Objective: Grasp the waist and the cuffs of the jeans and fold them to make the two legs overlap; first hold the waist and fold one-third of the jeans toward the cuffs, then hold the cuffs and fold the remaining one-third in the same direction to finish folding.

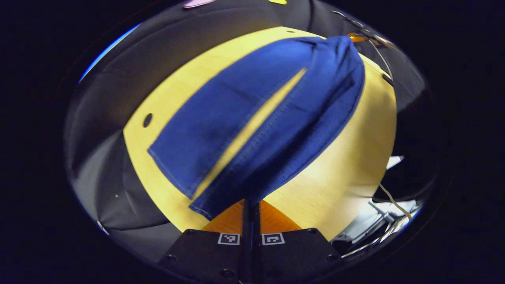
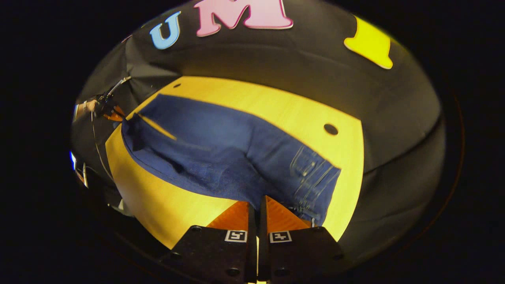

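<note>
Blue denim hides the tips of both grippers, so I can't see exactly how much cloth each has. In the left gripper view my left gripper (image 1: 251, 205) has its jaws pressed together on the cuff end of the jeans (image 1: 260, 118), the hem vanishing between them. In the right gripper view my right gripper (image 2: 257, 205) has its jaws closed on the waist edge, beside a back pocket (image 2: 311, 173) with pale stitching.

The jeans lie lengthwise across the yellow wooden desk (image 1: 347, 165), legs side by side with a thin strip of desk showing between them. The near leg rises off the desk toward the left gripper and looks blurred. The fabric creases and bunches near the waist. At the far left of the right gripper view the other gripper is small and hard to make out.
</note>
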